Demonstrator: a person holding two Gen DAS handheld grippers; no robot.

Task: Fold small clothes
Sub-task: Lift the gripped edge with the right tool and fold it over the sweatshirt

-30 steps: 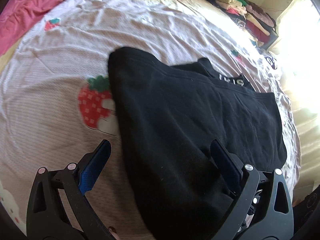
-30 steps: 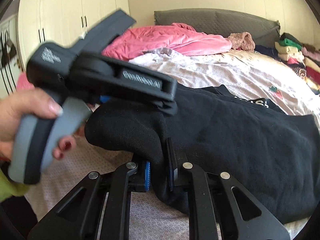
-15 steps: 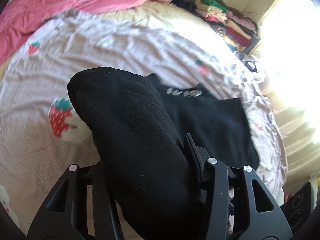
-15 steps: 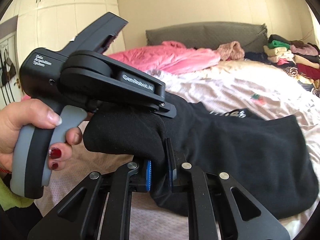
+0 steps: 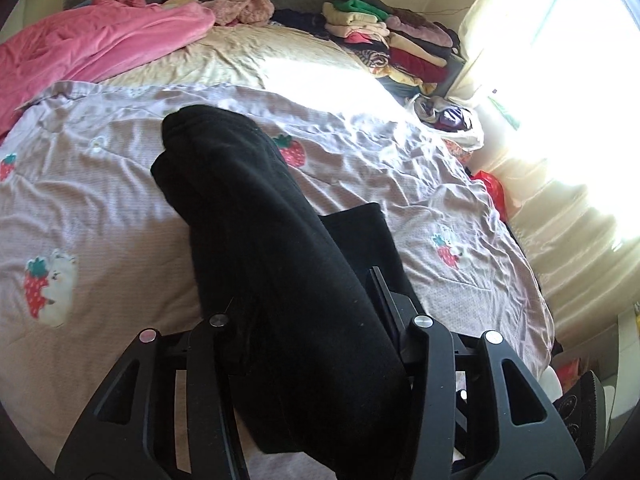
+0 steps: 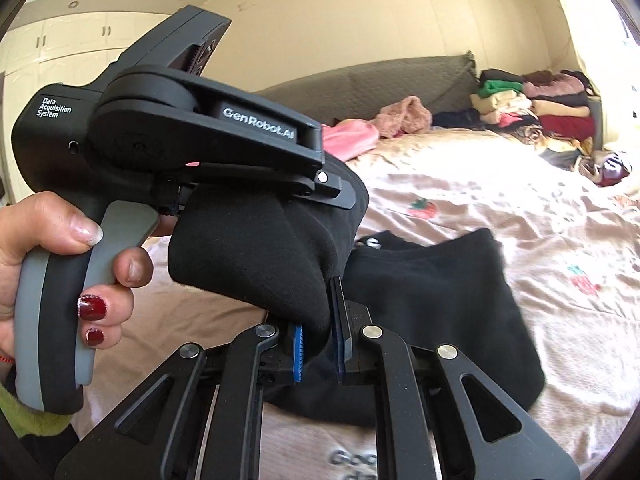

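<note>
Above strawberry-print bedspread, black garment lifted, both hand-held grippers clamped on it

open bedspread left, clothes pile far

Wide bed under a rumpled lilac strawberry-print cotton sheet, crumpled pink fleece blanket at the head end, stack of folded multicoloured clothes at the far corner, black fleece garment partly resting on the sheet
</note>
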